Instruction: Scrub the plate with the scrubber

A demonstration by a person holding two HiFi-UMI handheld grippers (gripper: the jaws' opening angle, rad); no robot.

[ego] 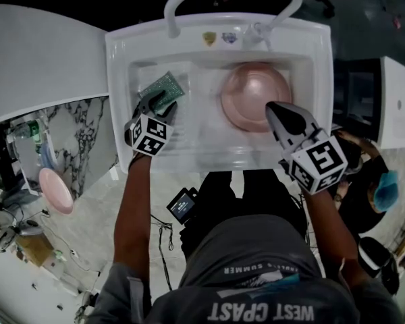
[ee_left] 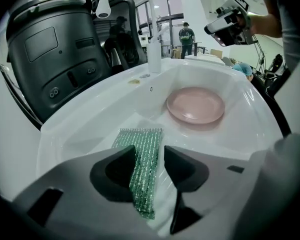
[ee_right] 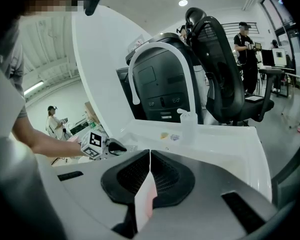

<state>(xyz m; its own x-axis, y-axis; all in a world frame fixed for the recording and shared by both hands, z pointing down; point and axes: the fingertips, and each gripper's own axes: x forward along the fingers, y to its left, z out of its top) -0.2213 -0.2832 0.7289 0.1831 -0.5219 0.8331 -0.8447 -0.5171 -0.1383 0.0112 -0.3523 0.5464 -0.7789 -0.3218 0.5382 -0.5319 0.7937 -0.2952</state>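
A deep white plastic sink (ego: 121,52) fills the top half of the head view. A flat green sparkly mesh scrubber (ego: 162,85) lies on the sink's floor, at the 9 o'clock side. A round pale pink plate (ego: 256,94) lies flat on the sink's floor too, over at the 2 o'clock side. The scrubber and the plate are well apart, with bare white sink floor between them.

The left gripper (ego: 159,104) reaches down into the sink at the scrubber's 6 o'clock end. Its two dark fingers (ee_left: 120,166) stand wide apart. The scrubber runs through the gap between them like a green strip. The finger at 9 o'clock hides one edge of the scrubber, and the finger at 3 o'clock is just beside the other edge. The fingers are not squeezing the scrubber.

The right gripper (ego: 275,110) points at the plate's 5 o'clock edge. Its two fingers are pressed tight together, and they hold nothing. In the left gripper view it hangs up in the air at 1 o'clock, high over the sink, so it is not touching the plate. In the right gripper view a bit of pink shows under the closed fingers.

Each gripper carries a white cube with black square marks (ego: 149,135). Another round pink plate (ego: 56,190) sits outside the sink, at 8 o'clock in the head view, far from both grippers.
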